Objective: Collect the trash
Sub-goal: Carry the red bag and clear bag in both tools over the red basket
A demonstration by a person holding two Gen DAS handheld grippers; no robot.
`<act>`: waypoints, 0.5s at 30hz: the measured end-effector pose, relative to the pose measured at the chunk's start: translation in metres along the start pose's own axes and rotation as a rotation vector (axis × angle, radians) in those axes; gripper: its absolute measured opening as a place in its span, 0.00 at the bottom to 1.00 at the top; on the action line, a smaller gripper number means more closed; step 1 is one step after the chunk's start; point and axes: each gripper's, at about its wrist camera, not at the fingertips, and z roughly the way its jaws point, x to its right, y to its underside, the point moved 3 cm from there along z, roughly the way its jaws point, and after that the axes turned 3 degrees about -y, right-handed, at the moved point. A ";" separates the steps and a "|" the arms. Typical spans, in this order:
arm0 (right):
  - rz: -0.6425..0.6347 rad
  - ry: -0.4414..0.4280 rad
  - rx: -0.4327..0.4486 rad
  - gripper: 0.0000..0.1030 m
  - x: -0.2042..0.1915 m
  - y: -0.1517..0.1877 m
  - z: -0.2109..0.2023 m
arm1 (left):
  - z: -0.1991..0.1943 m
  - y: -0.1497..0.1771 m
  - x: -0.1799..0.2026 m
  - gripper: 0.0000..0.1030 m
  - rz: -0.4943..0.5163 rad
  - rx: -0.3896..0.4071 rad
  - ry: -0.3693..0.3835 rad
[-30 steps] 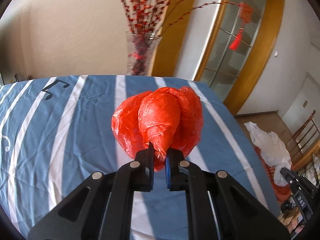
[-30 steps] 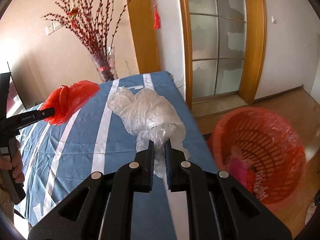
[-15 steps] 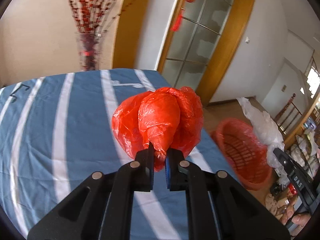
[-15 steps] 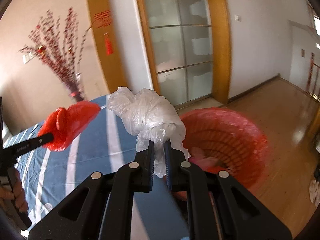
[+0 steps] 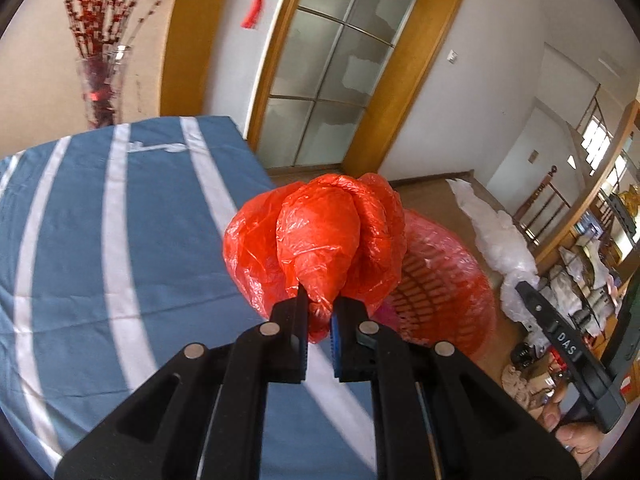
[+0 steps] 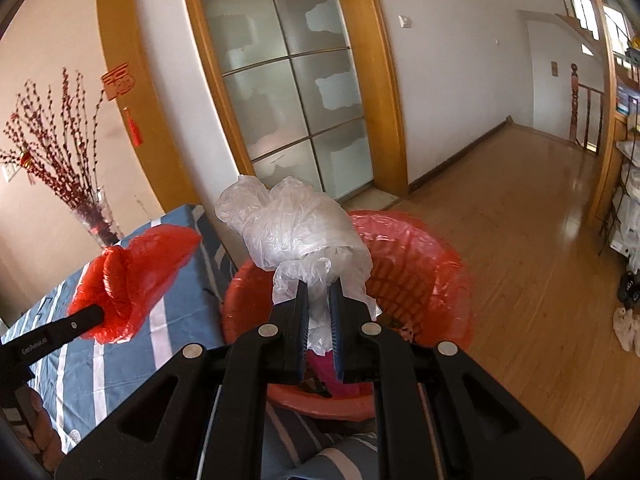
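Note:
My left gripper (image 5: 319,305) is shut on a crumpled red plastic bag (image 5: 320,240), held above the right edge of the blue striped table (image 5: 100,220). Just beyond and to the right of it on the floor stands the red basket (image 5: 444,292). My right gripper (image 6: 319,292) is shut on a crumpled clear plastic bag (image 6: 296,228), held over the near rim of the red basket (image 6: 420,248), which has some trash in it. In the right wrist view the red bag (image 6: 136,272) hangs to the left over the table, pinched by the left gripper. In the left wrist view the clear bag (image 5: 500,240) shows at the right.
A glass vase of red twigs (image 5: 100,84) stands at the table's far edge by the wall. A wooden-framed glass door (image 6: 288,80) is behind the basket. Wooden floor (image 6: 520,220) stretches to the right, with cluttered shelves (image 5: 592,256) and a railing at the far right.
Both grippers have swung right from over the table toward the red basket, carrying their bags. The clear bag now hangs over the basket's rim and the red bag has reached the table's edge.

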 end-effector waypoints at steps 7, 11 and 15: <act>0.045 0.011 0.001 0.10 0.021 -0.002 0.005 | 0.023 0.006 0.033 0.10 0.028 -0.037 0.031; 0.073 0.015 0.001 0.10 0.034 -0.005 0.010 | 0.037 0.009 0.051 0.10 0.035 -0.061 0.049; 0.103 0.012 0.006 0.10 0.045 -0.010 0.014 | 0.052 0.010 0.070 0.10 0.037 -0.083 0.077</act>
